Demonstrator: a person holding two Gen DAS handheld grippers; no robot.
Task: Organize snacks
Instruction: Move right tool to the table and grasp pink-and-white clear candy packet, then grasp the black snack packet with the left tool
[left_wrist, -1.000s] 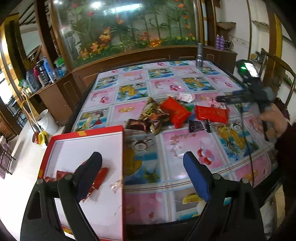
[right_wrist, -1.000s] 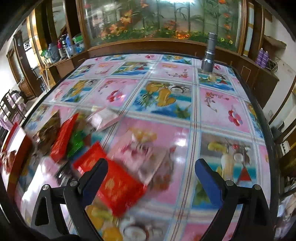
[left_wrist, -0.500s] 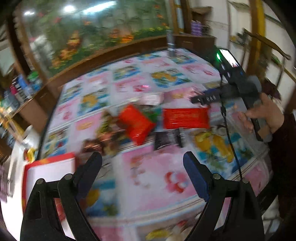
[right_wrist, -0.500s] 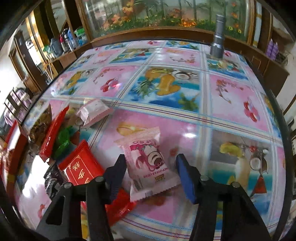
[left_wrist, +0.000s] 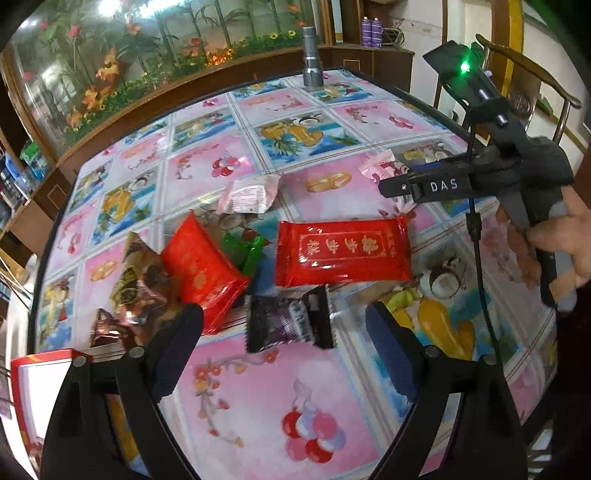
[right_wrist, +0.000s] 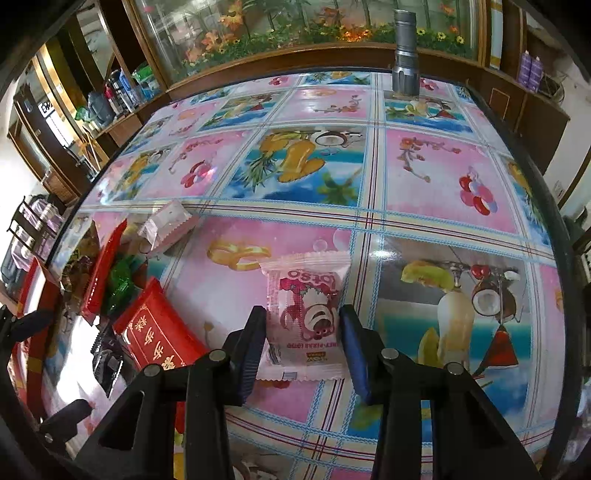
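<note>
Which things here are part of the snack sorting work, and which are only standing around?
Part of the job:
- pink bear packet, gripped by the right gripper
- long red packet
- black packet
- green candy
- red box
- left gripper, open

Just there:
- metal flashlight
- purple cans
- wooden chair

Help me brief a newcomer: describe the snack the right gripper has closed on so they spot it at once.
On the fruit-print table, right of the red and green snack pile, the right gripper has its jaws on a pink packet. Unlike the red packet beside it, it shows a pink cartoon bear.
</note>
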